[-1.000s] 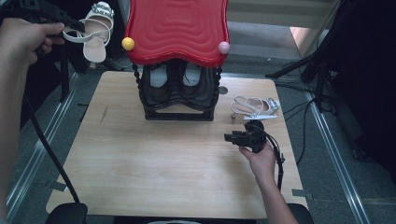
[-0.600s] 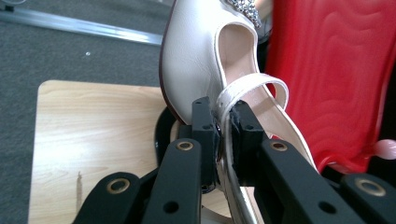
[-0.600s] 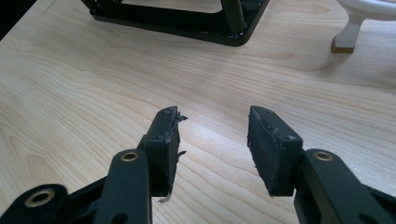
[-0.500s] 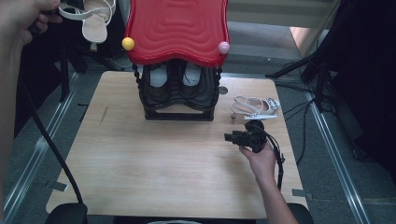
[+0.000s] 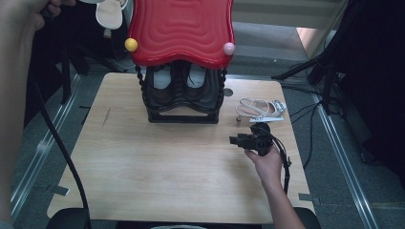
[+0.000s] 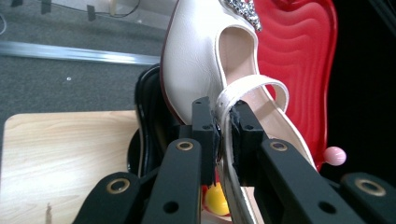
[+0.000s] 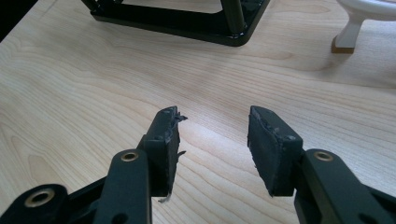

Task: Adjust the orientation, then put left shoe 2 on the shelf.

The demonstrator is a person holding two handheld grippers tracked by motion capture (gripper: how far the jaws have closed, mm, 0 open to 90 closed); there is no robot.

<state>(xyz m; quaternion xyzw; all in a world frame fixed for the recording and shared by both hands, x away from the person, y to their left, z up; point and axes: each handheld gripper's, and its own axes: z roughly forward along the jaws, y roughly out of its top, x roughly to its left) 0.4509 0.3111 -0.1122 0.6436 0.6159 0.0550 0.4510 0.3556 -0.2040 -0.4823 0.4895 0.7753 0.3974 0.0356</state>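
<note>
White leather sandal [image 6: 201, 56] clamped by its thin strap [image 6: 254, 84] between the nearly closed jaws of the left tool [image 6: 223, 123], raised high above the far left corner of the surface [image 5: 143, 176]; jewelled trim [image 6: 240, 11] glinting at the toe end. Seen from the high view at the top left, sandal [image 5: 111, 12] hanging beside the red wavy top [image 5: 184, 28] of the shoe rack [image 5: 184, 98], with the left hand [image 5: 26, 21] at the picture's edge and a black cable [image 5: 57, 143] trailing down the left side. Yellow ball [image 5: 131, 45] and pink ball [image 5: 229, 48] fixed at the near corners of the red top. Pale shoes tucked inside the black rack, too shadowed to make out further. Second white sandal [image 5: 260, 109] lying on the surface to the right of the rack, just beyond the right tool [image 5: 239, 140]. Right tool [image 7: 212, 140] held low over the wood, jaws standing wide apart with nothing between them, worn black pads [image 7: 163, 140] showing frayed edges. Right hand [image 5: 267, 164] gripping it near the right side of the surface, pointing left. Pale heel [image 7: 348, 37] of the lying sandal and the rack's black base [image 7: 187, 21] visible beyond those jaws.
</note>
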